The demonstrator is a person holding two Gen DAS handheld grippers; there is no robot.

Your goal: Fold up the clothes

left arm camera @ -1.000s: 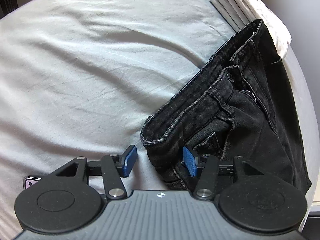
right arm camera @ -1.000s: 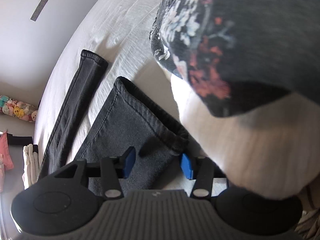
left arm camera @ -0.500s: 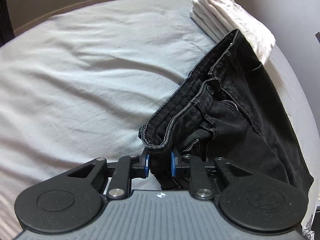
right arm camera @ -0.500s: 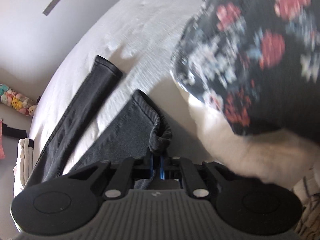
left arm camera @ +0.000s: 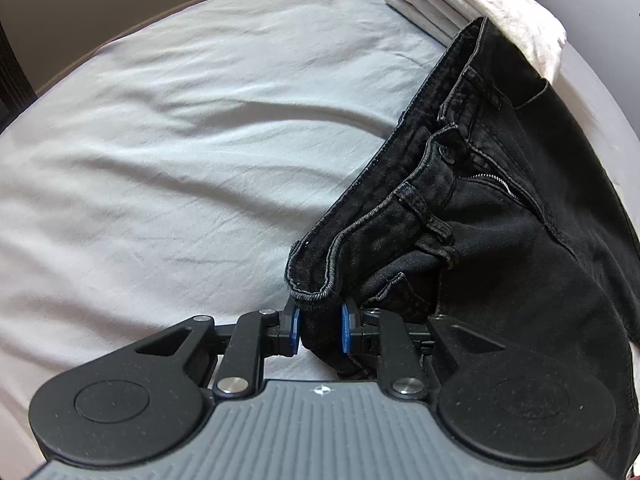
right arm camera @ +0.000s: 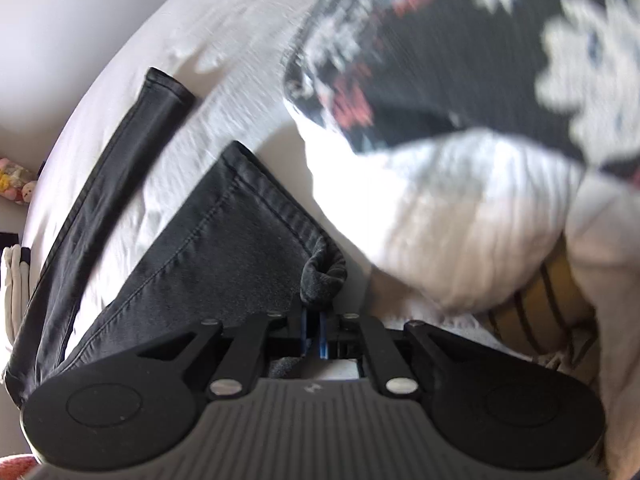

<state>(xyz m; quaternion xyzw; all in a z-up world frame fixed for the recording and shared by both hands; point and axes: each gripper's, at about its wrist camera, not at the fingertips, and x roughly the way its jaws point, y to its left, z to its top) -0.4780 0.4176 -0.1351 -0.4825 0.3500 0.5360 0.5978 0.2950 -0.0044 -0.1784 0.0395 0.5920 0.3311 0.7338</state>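
Note:
Black jeans (left arm camera: 472,216) lie on a pale grey bed sheet (left arm camera: 180,152), waistband unbuttoned and the zip partly undone. My left gripper (left arm camera: 319,330) is shut on the near corner of the waistband, its blue pads pressing the denim fold from both sides. In the right wrist view the jeans' legs (right arm camera: 224,264) stretch away across the sheet. My right gripper (right arm camera: 314,336) is shut on the hem corner of the nearer leg, which bunches up just above the pads. The farther leg (right arm camera: 132,152) lies flat to the left.
A stack of folded white cloth (left arm camera: 472,4) sits at the bed's far edge, touching the jeans' waistband. A dark floral garment (right arm camera: 460,40) and a white ribbed one (right arm camera: 452,224) are heaped right of the nearer leg. Plush toys (right arm camera: 16,184) sit beyond the bed.
Both grippers went from open to shut, the left on the waistband corner and the right on the hem corner. Both have since lifted slightly, and the hem corner now bunches above the right pads.

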